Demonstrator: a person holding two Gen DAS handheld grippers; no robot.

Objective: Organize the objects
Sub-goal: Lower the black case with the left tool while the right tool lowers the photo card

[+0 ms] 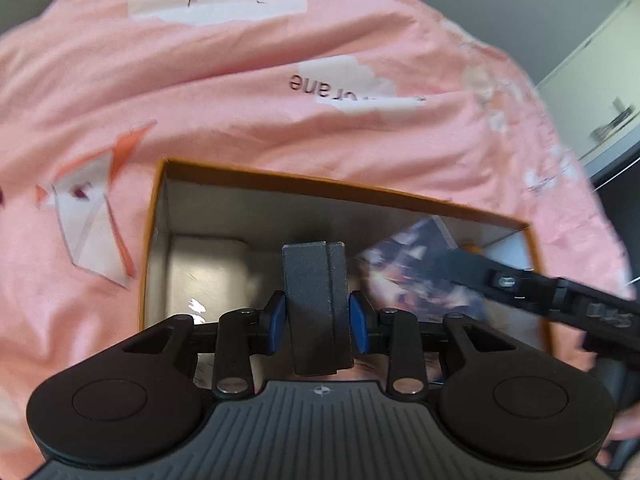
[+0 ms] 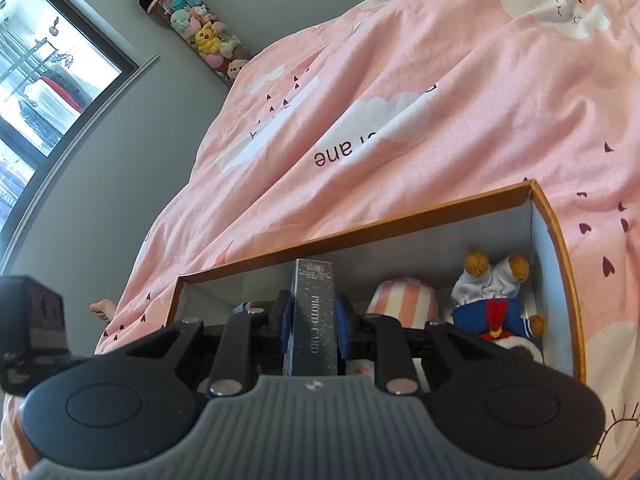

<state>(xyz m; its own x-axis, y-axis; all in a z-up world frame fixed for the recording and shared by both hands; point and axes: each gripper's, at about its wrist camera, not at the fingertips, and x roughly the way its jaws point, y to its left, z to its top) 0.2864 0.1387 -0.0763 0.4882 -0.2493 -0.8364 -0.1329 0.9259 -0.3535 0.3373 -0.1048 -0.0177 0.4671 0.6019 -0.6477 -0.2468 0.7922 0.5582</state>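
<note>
On the pink bedspread lies an open orange-rimmed box (image 1: 320,180) with a white inside. My left gripper (image 1: 318,320) hangs over its near side, blue pads shut on a dark grey case (image 1: 314,280) held upright. In the right wrist view my right gripper (image 2: 312,320) is shut on a dark, speckled box (image 2: 314,312) printed "PHOTO CARD", standing on end above the same orange-rimmed box (image 2: 360,224). From the left wrist view that photo card box (image 1: 408,276) shows a colourful face, with a right gripper finger (image 1: 500,280) slanting in from the right.
Inside the box's right end lie a pink-striped plush (image 2: 404,304) and an upside-down teddy bear (image 2: 496,304) in a blue sailor suit. Its left end (image 1: 200,276) shows bare white floor. A bare foot (image 2: 102,308) shows beside the bed. The grey wall has a window (image 2: 48,64) and a tube of plush toys (image 2: 192,24).
</note>
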